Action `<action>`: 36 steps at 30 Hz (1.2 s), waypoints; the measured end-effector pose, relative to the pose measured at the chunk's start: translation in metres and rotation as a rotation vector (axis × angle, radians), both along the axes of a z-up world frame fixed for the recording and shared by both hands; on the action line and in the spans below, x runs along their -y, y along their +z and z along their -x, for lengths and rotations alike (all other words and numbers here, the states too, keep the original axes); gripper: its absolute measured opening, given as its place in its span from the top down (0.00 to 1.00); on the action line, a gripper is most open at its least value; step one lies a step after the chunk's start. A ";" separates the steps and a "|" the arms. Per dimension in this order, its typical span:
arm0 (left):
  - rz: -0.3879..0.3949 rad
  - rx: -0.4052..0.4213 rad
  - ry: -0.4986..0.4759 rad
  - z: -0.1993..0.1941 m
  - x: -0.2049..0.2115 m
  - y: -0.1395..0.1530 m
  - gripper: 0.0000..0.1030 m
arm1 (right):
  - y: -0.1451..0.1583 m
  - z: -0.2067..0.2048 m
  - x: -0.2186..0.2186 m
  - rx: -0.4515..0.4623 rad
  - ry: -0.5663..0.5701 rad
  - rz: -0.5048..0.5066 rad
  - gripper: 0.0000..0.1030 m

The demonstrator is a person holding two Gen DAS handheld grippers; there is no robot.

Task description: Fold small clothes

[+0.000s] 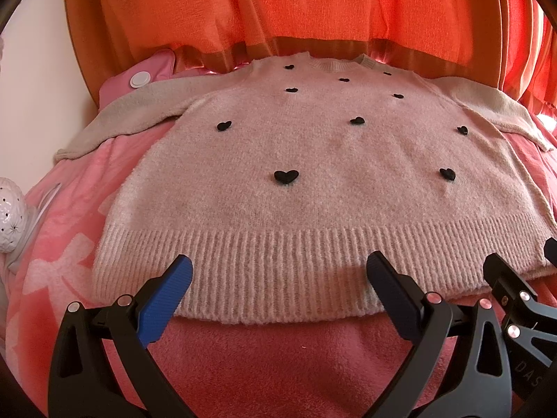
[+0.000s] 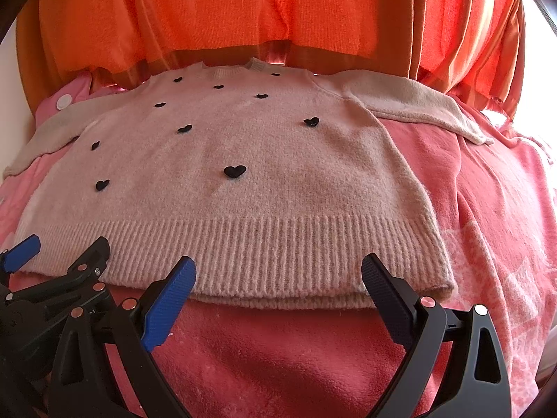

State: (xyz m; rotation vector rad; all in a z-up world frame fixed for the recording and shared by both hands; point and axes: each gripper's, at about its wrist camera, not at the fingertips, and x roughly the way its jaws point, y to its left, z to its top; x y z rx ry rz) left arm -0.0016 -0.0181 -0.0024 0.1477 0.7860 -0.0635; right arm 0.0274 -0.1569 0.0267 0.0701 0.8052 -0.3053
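Sweater [image 1: 313, 174] hem — both jaws wide

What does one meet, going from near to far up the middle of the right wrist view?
right gripper, open → red-pink blanket → ribbed hem of the pink sweater → black heart → neckline → orange curtain.
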 end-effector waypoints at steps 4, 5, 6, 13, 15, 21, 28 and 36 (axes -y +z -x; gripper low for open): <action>0.001 0.001 -0.001 0.000 -0.001 0.000 0.05 | 0.000 0.000 0.001 0.002 0.000 -0.001 0.09; 0.001 0.001 -0.001 0.000 -0.001 0.000 0.05 | 0.000 0.000 0.001 0.001 0.000 0.000 0.09; 0.000 0.001 -0.001 0.000 0.001 0.000 0.05 | 0.000 0.000 0.000 0.001 -0.002 -0.001 0.09; 0.001 0.001 -0.001 0.000 0.000 -0.001 0.05 | 0.000 0.001 0.001 0.000 -0.001 -0.005 0.09; 0.001 0.001 -0.002 0.000 0.000 -0.001 0.05 | 0.000 0.001 0.001 0.000 -0.001 -0.005 0.09; 0.000 0.001 0.000 -0.001 0.002 -0.001 0.05 | 0.000 0.001 0.002 0.000 -0.001 -0.006 0.09; 0.001 0.002 -0.002 0.000 0.001 -0.001 0.05 | 0.000 0.001 0.001 0.000 -0.001 -0.006 0.09; 0.001 0.002 -0.002 -0.001 0.001 -0.002 0.05 | 0.000 0.001 0.001 -0.001 -0.001 -0.006 0.09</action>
